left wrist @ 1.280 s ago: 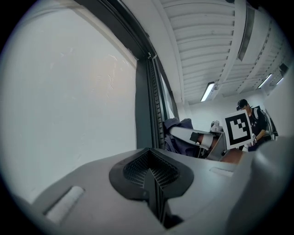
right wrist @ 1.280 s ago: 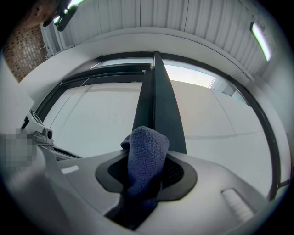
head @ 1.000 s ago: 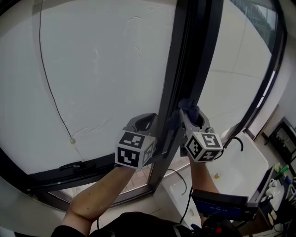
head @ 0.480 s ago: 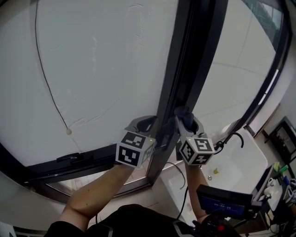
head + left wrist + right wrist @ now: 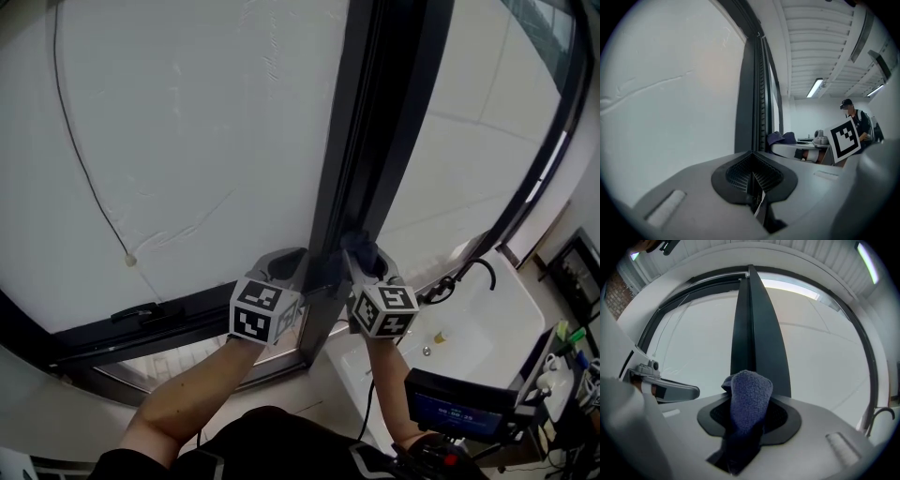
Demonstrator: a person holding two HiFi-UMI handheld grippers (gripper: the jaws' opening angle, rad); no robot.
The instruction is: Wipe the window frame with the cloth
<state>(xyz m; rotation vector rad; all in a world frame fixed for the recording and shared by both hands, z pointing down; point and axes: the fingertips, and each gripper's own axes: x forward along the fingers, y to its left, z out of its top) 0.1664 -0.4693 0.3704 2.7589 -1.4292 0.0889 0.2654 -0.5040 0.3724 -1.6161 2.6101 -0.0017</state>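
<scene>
Right gripper (image 5: 749,420) has its jaws clamped on a fuzzy blue cloth (image 5: 749,390). The folded end pokes up in front of the dark window frame (image 5: 757,329), with pale glass (image 5: 693,343) either side.

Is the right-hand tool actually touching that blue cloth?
Touching. The right gripper view shows the right gripper with its jaws shut on the cloth, which sticks up from between them.

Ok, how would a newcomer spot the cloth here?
Find the dark vertical window frame between the two pale panes. Low on it, the right gripper pinches the cloth in its tongs: a fuzzy blue wad, the only soft thing there.
</scene>
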